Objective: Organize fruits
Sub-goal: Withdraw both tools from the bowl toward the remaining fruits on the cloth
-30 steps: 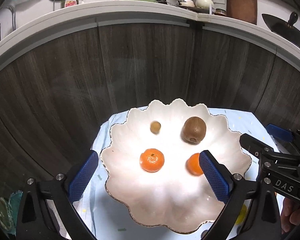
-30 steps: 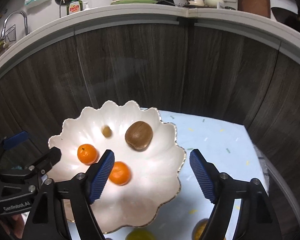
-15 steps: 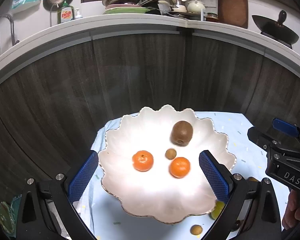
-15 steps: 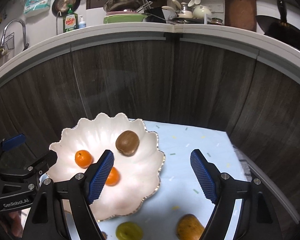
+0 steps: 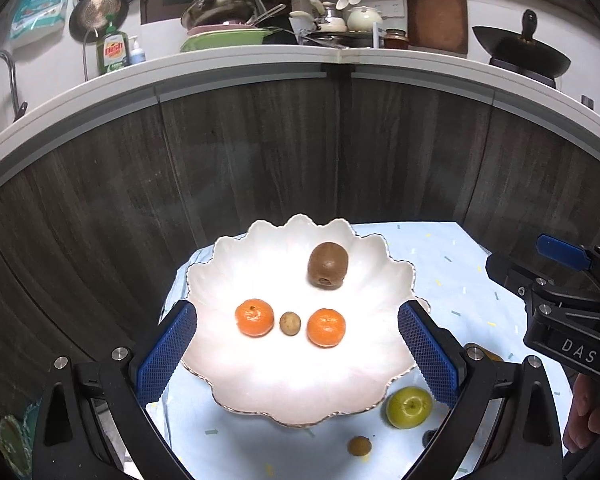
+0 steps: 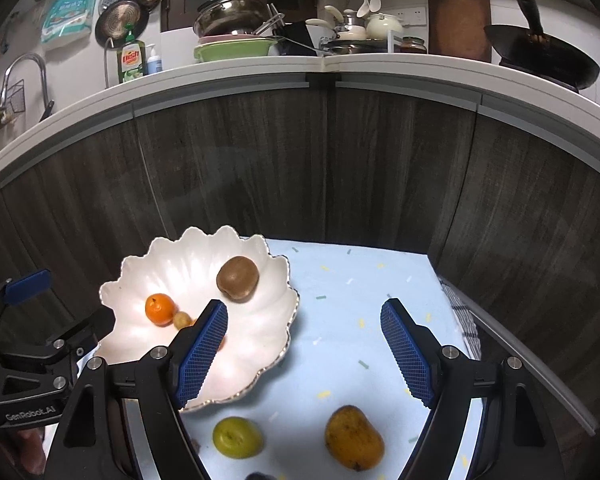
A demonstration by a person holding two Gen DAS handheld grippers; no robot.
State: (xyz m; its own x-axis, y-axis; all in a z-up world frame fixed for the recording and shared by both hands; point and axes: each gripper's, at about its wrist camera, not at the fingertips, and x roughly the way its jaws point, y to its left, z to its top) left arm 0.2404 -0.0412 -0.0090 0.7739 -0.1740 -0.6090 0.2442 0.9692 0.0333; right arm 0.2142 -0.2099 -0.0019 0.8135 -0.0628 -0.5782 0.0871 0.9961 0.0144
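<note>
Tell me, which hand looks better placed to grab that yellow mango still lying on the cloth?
Right, probably. The mango lies just below the right gripper, whose open jaws are empty. The left gripper, also open, faces the plate, and the mango doesn't show in its view.

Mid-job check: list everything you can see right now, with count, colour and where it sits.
scalloped plate: 1, white, on the cloth, left part of the table
tangerines: 2, orange, on the plate, second at
kiwi: 1, brown, on the plate, far side
small round fruit: 1, tan, on the plate between the tangerines
green apple: 1, yellow-green, on the cloth by the plate's near rim
mango: 1, yellow-orange, on the cloth, right of the apple
small brown fruit: 1, on the cloth, near edge
tablecloth: 1, light blue, speckled
counter clutter behind: pans, pots, dish soap, cutting board
left gripper: open, empty, above the plate
right gripper: open, empty, above the cloth
</note>
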